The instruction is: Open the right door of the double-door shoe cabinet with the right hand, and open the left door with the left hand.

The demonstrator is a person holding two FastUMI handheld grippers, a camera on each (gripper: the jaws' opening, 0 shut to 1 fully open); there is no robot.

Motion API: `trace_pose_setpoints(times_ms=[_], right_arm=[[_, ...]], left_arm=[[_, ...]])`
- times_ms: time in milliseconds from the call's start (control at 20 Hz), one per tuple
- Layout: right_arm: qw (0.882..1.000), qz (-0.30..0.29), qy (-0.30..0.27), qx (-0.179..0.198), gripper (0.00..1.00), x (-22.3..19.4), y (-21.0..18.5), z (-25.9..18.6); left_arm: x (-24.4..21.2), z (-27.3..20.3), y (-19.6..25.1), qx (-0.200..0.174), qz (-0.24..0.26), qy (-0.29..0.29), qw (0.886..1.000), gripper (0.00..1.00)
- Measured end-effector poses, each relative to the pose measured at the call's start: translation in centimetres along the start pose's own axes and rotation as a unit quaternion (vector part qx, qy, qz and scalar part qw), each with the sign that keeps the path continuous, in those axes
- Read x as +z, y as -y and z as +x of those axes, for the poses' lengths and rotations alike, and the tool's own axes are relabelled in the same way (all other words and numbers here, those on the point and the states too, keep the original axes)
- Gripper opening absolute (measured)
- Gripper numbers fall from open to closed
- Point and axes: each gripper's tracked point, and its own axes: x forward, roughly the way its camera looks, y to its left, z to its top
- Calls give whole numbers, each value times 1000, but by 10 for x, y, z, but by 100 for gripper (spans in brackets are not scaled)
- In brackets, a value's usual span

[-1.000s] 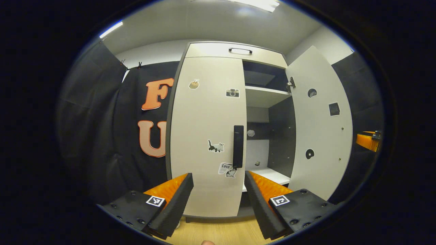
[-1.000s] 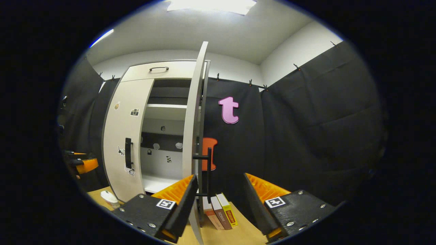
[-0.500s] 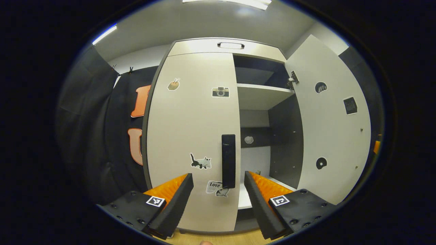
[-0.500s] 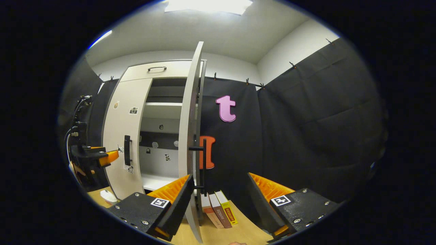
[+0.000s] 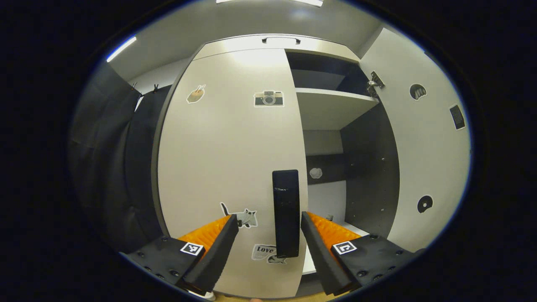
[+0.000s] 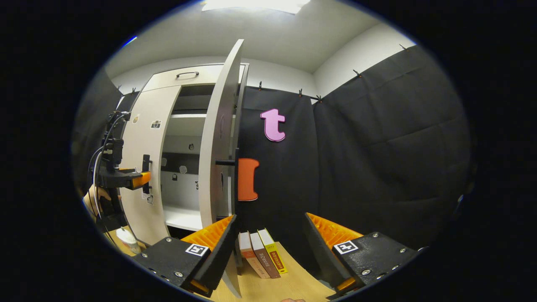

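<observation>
Left gripper [image 5: 268, 235] closer, jaws spread astride handle [image 5: 286, 212] | cabinet [image 5: 331, 109] seemingly empty | right gripper [image 6: 268, 237] agape.

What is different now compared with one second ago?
The left gripper has moved close to the left door's handle, jaws open around it, not gripping. The right gripper has backed off the right door. The left door stays closed, the right one open.

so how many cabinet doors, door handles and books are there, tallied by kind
pale flat cabinet doors: 2, the shut left door and the open right door
black bar door handles: 2, the left handle and the right handle
thin books standing side by side on the wooden floor: 3
total: 7
</observation>
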Motion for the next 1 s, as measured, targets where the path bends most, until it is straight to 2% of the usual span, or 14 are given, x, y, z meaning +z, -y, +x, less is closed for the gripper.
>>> trace_pose_setpoints(times_ms=[150, 400, 500, 600, 650, 700, 800, 1000], right_arm=[[1000, 2, -1, -5, 93, -2, -3, -1], [1000, 4, -5, -4, 93, -6, -8, 1], [1000, 6, -9, -2, 93, -10, -12, 3], [1000, 7, -12, -1, 93, -11, -15, 4], [1000, 6, -13, -1, 93, -11, -17, 3], [1000, 4, -13, -1, 93, -11, -17, 3], [1000, -1, -11, -4, 93, -9, -17, -1], [1000, -2, -11, -5, 93, -5, -19, -6]], left_arm=[[-9, 12, -1, 9, 12, -8, 1000, 96], [-11, 18, -1, 4, -5, -2, 1000, 95], [-13, 20, 3, -2, 1, -5, 1000, 84], [-13, 19, 18, -26, -2, -11, 1000, 68], [-14, 21, 17, -19, 0, -11, 1000, 47], [-14, 18, 16, -21, -3, -11, 1000, 40], [-16, 17, 16, -32, -23, -13, 999, 40], [-17, 10, 17, -57, -29, -21, 998, 27]])
